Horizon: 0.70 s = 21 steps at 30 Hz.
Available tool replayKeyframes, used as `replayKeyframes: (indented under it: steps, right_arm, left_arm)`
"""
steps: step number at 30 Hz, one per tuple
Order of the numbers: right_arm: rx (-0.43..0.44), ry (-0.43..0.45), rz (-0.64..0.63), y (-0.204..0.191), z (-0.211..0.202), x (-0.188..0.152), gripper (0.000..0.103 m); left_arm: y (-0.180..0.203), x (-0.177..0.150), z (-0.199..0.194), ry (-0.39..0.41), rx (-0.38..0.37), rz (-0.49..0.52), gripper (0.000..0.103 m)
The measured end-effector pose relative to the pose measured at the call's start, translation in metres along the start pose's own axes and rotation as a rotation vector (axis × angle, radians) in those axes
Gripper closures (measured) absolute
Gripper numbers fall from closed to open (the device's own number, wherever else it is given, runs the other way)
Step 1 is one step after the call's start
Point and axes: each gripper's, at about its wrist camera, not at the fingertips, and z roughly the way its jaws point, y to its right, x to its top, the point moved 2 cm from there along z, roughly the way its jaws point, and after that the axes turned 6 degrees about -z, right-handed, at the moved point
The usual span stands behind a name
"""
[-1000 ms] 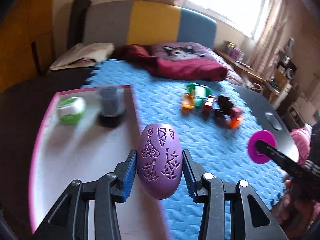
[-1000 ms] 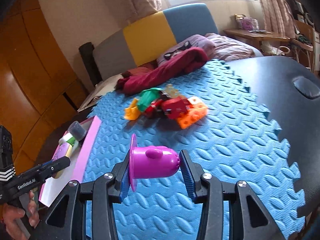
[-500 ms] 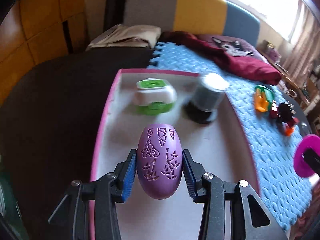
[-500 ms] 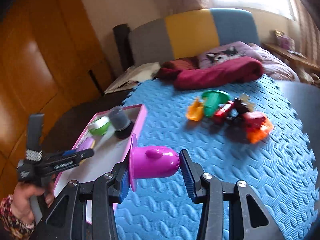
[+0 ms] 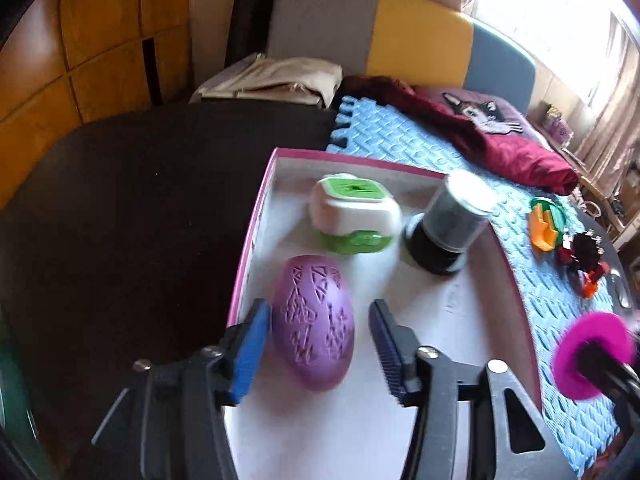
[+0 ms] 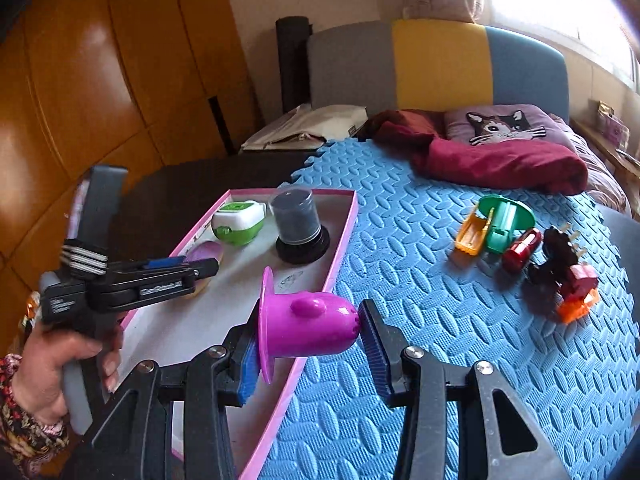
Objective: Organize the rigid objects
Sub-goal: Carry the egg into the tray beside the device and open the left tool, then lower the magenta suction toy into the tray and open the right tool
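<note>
Three items sit in the pink tray [image 5: 256, 240]: the left tool [image 5: 316, 344] gapes around the purple egg [image 5: 313, 322]; the right tool [image 6: 308, 344] grips the magenta cup [image 6: 304, 330]; toys [image 6: 524, 240] at 2 o'clock remain.

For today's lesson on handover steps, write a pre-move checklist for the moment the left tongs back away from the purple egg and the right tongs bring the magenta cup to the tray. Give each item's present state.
1. Left tongs open around the purple egg: ok, a gap shows on the right side.
2. Egg resting on the tray floor: cannot tell; the picture is blurred.
3. Egg inside the pink-rimmed tray: ok.
4. Right tongs shut on the magenta cup: ok.
5. Free tray floor for the cup: ok, bare space lies in front of the black-based jar.
6. Cup over the tray: not ok; it hangs at the tray's right rim.
</note>
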Motion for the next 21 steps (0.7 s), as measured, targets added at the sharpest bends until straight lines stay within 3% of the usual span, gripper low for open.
replayKeyframes:
  steps: [1, 5, 13, 21]
  right_arm:
    - [-0.001, -0.007, -0.007, -0.001, 0.003, 0.0, 0.058]
    - [-0.001, -0.025, -0.035, -0.006, 0.012, 0.004, 0.058]
    - [-0.023, -0.063, -0.19, -0.038, 0.038, 0.018, 0.058]
    - [-0.23, -0.101, -0.555, -0.083, 0.078, 0.032, 0.058]
  left_arm:
    - [0.0, -0.004, -0.008, 0.025, 0.021, 0.003, 0.035]
    - [-0.005, -0.014, -0.031, 0.07, 0.009, -0.045, 0.029]
    - [-0.019, -0.032, -0.061, 0.115, -0.002, -0.135, 0.022]
    - [-0.041, -0.046, -0.07, 0.104, 0.024, -0.19, 0.021]
